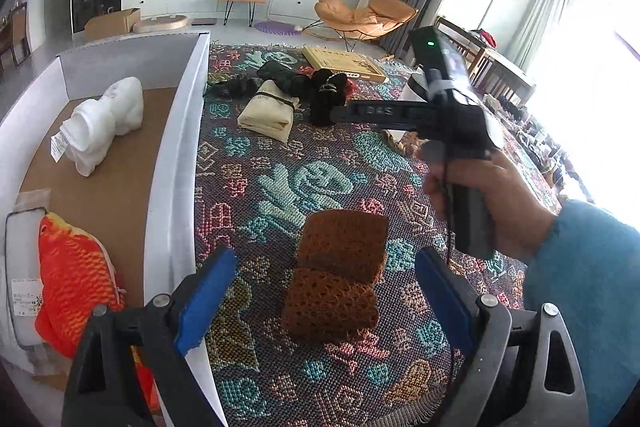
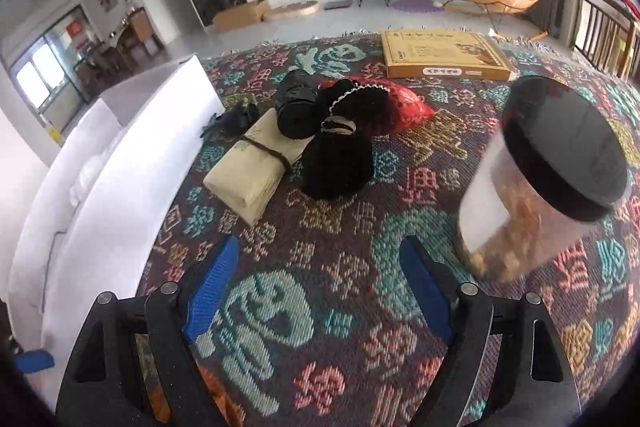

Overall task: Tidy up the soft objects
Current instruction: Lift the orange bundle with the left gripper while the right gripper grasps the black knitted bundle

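A brown knitted folded cloth (image 1: pixel 336 279) lies on the patterned rug (image 1: pixel 304 187). It sits between the fingers of my left gripper (image 1: pixel 324 303), which is open, its blue pads clear of it on both sides. To the left stands a white box (image 1: pixel 176 155) holding a white plush (image 1: pixel 104 123) and an orange fish plush (image 1: pixel 76 287). My right gripper (image 2: pixel 320 291) is open over bare rug with nothing between its fingers. Ahead of it lie a beige folded bag (image 2: pixel 248 179), a black fluffy bundle (image 2: pixel 336 163) and a black roll (image 2: pixel 296 107).
A clear jar with a black lid (image 2: pixel 560 155) stands close to the right finger. A red bag (image 2: pixel 404 107) and a flat yellow box (image 2: pixel 440 55) lie farther back. A hand (image 1: pixel 480 203) in a blue sleeve holds the right gripper's handle.
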A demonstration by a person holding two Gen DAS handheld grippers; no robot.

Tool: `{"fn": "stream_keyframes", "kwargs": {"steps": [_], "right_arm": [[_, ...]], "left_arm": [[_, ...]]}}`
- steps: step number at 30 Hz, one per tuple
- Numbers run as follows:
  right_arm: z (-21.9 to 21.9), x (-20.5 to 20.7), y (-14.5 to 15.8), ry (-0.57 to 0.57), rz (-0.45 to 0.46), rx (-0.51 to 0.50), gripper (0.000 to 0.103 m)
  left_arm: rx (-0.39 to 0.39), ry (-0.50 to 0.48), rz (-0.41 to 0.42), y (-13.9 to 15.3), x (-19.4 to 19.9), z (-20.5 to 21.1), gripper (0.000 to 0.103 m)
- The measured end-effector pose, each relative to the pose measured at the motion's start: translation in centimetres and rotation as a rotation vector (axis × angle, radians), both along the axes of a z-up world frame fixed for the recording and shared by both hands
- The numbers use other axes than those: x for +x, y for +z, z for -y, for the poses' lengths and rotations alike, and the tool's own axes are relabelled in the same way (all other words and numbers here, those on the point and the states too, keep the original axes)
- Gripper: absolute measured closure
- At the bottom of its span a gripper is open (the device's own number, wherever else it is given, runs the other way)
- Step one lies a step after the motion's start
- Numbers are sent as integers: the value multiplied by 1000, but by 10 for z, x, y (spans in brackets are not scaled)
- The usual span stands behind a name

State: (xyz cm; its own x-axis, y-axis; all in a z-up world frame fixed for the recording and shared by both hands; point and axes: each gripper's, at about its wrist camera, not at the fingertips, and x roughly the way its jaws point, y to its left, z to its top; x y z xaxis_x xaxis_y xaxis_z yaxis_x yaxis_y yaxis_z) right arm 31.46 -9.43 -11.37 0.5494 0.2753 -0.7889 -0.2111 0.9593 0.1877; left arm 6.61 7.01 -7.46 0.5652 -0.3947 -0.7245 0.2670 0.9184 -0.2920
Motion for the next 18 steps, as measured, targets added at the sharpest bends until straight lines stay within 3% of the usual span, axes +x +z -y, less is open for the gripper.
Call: {"fn": "stream_keyframes", "kwargs": {"steps": [7,8,9,13,18], "right_arm": [[-16,70,-23,-64,-13,-80,23],[-11,76,-27,-79,-30,-52,39],[-7,79,-30,-84,-49,-23,78],[-1,49,-21,-65,-37,51,79],[19,-55,10,-20,-37,167,79]], "left_arm": [[19,-23,1,-5,-7,-1,12],[18,-27,-1,-5,-9,-2,12],[17,-29,-2,-5,-10,-2,12],[16,-34,-5,-5,-15,-2,12],[-15,-42,-18,-7,-22,-1,12]]}}
